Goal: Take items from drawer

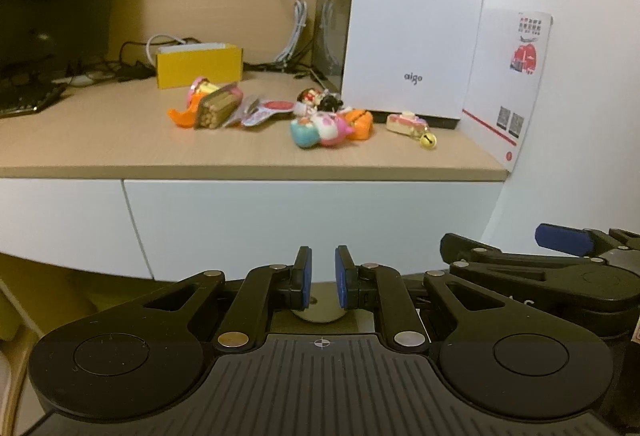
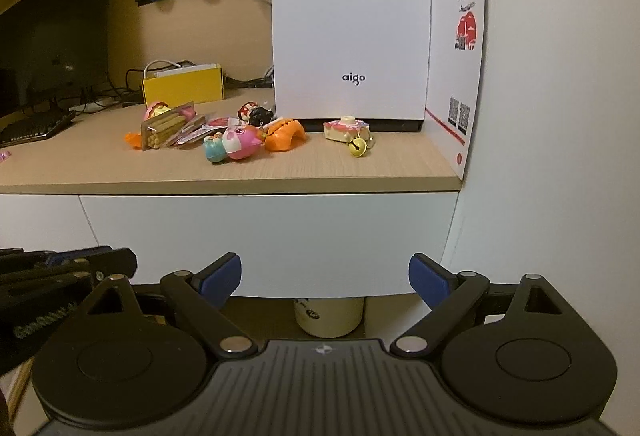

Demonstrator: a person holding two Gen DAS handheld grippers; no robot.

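The white drawer front [image 1: 280,224] [image 2: 260,236] sits flush under the wooden desktop [image 1: 120,148], closed. On the desktop lie a stick-snack packet [image 1: 216,108] [image 2: 164,132], a pink-and-blue toy [image 1: 320,130] [image 2: 236,144], an orange toy [image 1: 360,122] [image 2: 284,134] and a small cake charm with a gold bell [image 1: 428,140] [image 2: 357,147]. My left gripper [image 1: 323,276] hovers before the drawer's lower edge, almost shut with only a narrow slit and nothing in it. My right gripper [image 2: 325,280] is beside it at the same height, open wide and empty.
A white aigo case [image 1: 412,16] [image 2: 348,16] stands at the back right, with a printed card [image 2: 460,68] against the wall. Behind the toys are a yellow box [image 1: 199,65], cables, a keyboard [image 2: 32,128] and a dark monitor. A pale mug [image 2: 328,316] stands below the drawer.
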